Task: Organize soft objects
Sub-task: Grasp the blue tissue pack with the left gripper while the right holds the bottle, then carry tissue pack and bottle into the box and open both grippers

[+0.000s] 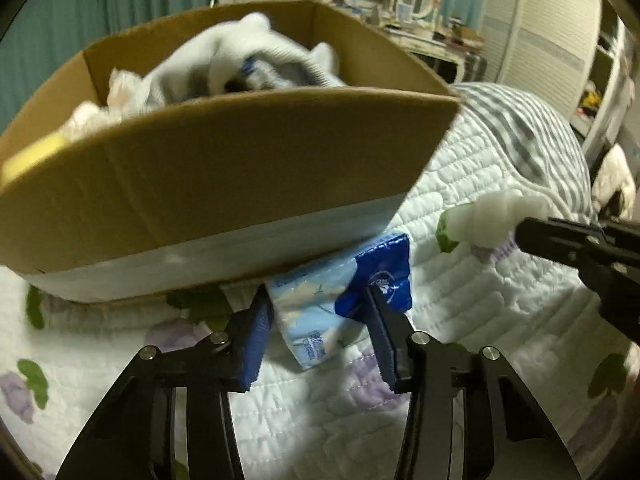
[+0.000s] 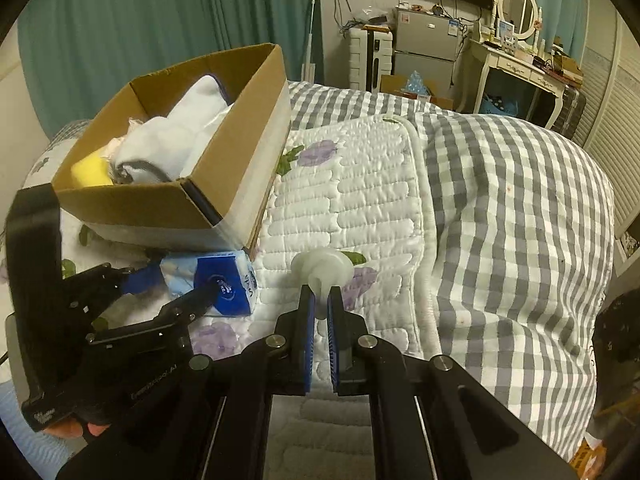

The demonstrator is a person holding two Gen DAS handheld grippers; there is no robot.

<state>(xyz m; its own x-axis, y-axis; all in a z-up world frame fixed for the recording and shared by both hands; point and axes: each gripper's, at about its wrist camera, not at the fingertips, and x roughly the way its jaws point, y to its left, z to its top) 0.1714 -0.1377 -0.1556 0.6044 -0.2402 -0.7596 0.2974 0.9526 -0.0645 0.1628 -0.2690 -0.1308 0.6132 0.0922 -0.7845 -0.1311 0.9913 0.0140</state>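
A cardboard box point(image 1: 224, 168) point(image 2: 240, 148) sits on the bed, holding white cloth point(image 1: 240, 64) point(image 2: 168, 140) and a yellow sponge point(image 2: 90, 170). A blue tissue pack point(image 1: 340, 296) point(image 2: 216, 284) lies at the box's near corner. My left gripper point(image 1: 320, 312) point(image 2: 176, 288) straddles the pack, its blue pads against both sides. My right gripper point(image 2: 320, 304) point(image 1: 520, 236) is shut on a white soft foam piece point(image 2: 322, 268) point(image 1: 496, 220), held just above the quilt to the right of the pack.
A white floral quilted pad point(image 2: 360, 200) and a grey checked blanket point(image 2: 520, 208) cover the bed. Green curtains, a small fridge point(image 2: 428, 52) and a dressing table point(image 2: 516, 56) stand behind. A dark plush point(image 2: 616, 328) lies at the right edge.
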